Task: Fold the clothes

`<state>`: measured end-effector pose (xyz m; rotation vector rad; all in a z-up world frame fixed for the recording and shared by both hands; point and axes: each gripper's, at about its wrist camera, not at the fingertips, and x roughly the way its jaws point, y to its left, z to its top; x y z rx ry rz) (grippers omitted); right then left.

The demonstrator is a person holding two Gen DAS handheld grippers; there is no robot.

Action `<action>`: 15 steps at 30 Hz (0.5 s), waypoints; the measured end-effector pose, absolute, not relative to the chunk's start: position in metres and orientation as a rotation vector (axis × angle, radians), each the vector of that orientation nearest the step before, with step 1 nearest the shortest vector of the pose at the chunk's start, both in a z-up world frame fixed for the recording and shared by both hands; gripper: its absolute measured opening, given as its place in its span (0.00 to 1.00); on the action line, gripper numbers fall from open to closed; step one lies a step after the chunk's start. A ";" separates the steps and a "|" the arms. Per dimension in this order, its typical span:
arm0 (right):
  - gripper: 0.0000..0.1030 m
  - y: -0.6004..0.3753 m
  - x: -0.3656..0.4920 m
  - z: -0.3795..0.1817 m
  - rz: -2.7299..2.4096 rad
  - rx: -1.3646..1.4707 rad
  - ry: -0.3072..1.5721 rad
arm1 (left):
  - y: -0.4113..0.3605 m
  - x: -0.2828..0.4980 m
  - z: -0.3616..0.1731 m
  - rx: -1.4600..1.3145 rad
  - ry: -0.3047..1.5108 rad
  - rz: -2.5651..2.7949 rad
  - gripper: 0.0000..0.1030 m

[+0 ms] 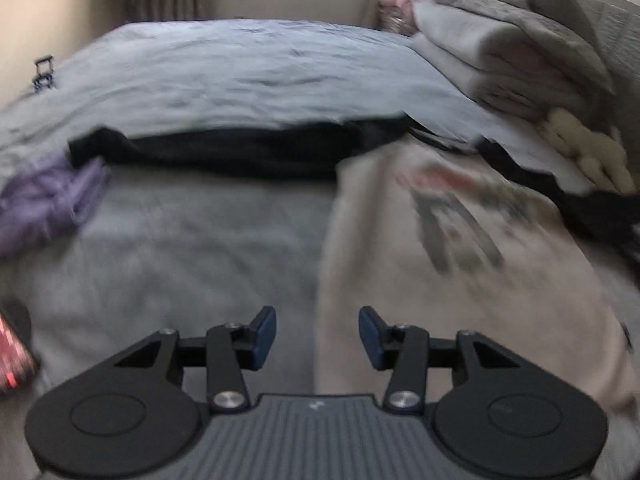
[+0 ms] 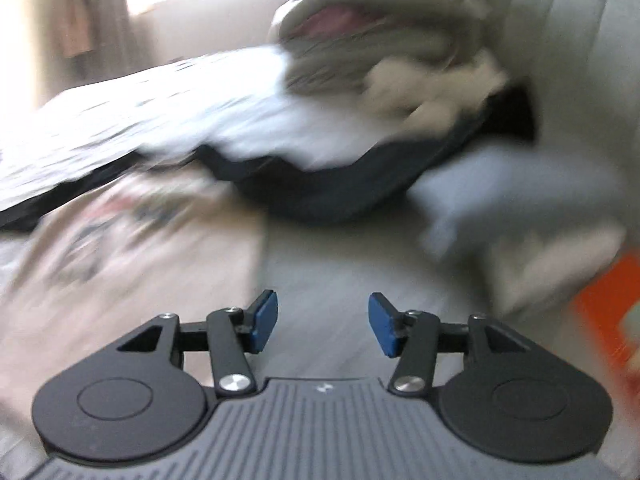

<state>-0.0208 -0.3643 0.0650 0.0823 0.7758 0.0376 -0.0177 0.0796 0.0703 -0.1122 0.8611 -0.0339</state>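
A cream shirt (image 1: 460, 264) with a red and dark print lies spread on the grey bed cover (image 1: 192, 248), filling the right half of the left wrist view. My left gripper (image 1: 317, 338) hovers over the shirt's left edge, open, with nothing between its blue pads. In the blurred right wrist view the same shirt (image 2: 120, 240) lies at the left. My right gripper (image 2: 322, 326) is open over bare grey cover just right of the shirt's edge, also holding nothing. A dark garment (image 1: 240, 156) lies across the bed beyond the shirt.
A pale blue sheet (image 1: 248, 72) covers the far bed. A heap of grey and white bedding (image 1: 512, 60) rises at the right, with a fluffy cream item (image 1: 580, 148) beside it. A purple garment (image 1: 44, 204) lies at the left. An orange object (image 2: 608, 312) shows at the right edge.
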 end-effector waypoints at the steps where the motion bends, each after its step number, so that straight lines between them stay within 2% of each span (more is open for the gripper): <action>1: 0.52 -0.357 -0.032 0.061 0.072 0.112 0.801 | 0.080 -0.024 0.067 -0.115 0.860 -0.033 0.45; 5: 0.52 -0.341 -0.051 0.035 0.134 0.142 0.889 | 0.085 -0.042 0.054 -0.133 0.867 -0.023 0.46; 7: 0.46 -0.338 -0.051 0.022 0.121 0.147 0.913 | 0.090 -0.047 0.048 -0.148 0.875 -0.016 0.46; 8: 0.32 -0.336 -0.053 0.023 0.118 0.128 0.902 | 0.091 -0.052 0.048 -0.159 0.870 -0.017 0.46; 9: 0.07 -0.333 -0.057 0.028 0.132 0.108 0.888 | 0.093 -0.056 0.048 -0.170 0.863 -0.018 0.46; 15: 0.06 -0.345 -0.080 0.042 0.015 0.117 0.756 | 0.089 -0.075 0.050 -0.138 0.817 -0.084 0.46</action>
